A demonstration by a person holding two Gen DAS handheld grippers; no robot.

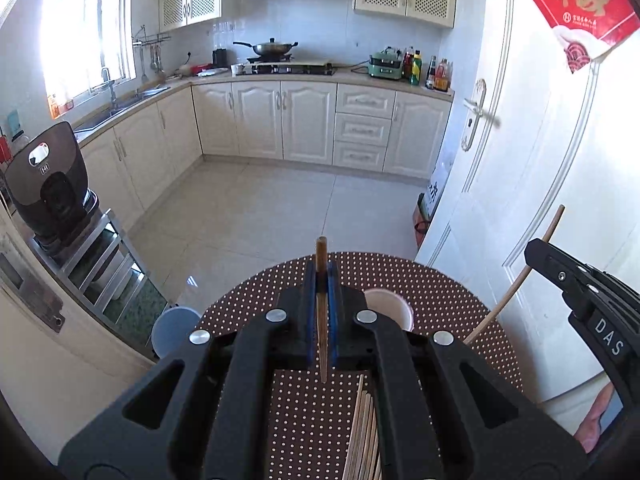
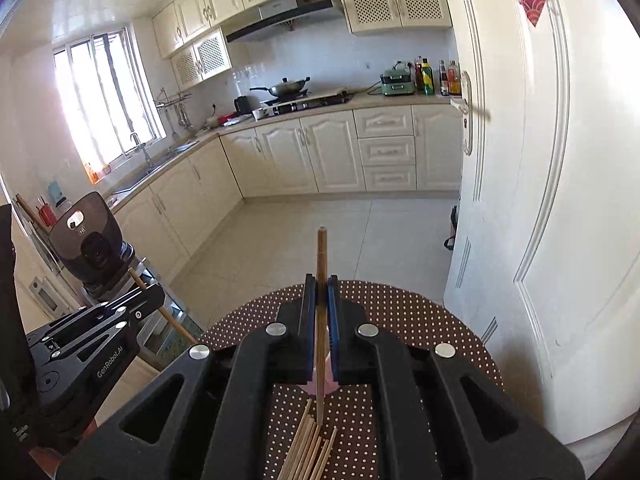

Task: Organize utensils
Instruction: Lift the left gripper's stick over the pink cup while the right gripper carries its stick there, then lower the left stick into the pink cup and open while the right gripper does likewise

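My left gripper (image 1: 321, 276) is shut on a wooden chopstick (image 1: 321, 320) that stands upright between its blue pads above the round polka-dot table (image 1: 440, 292). My right gripper (image 2: 321, 286) is shut on another wooden chopstick (image 2: 321, 340), also upright. A pile of loose chopsticks (image 1: 362, 436) lies on the table under both grippers, also in the right wrist view (image 2: 306, 452). A pink cup (image 1: 390, 310) stands behind my left gripper; in the right wrist view the cup (image 2: 328, 384) is mostly hidden by the fingers. Each gripper shows in the other's view: the right (image 1: 536, 250), the left (image 2: 154, 294).
A white door (image 2: 540, 200) stands close on the right. A brown appliance (image 1: 52, 184) sits on a metal rack (image 1: 100, 256) to the left. A pale blue round lid or stool (image 1: 174, 330) is by the table's left edge. Kitchen cabinets (image 1: 304, 120) and tiled floor lie beyond.
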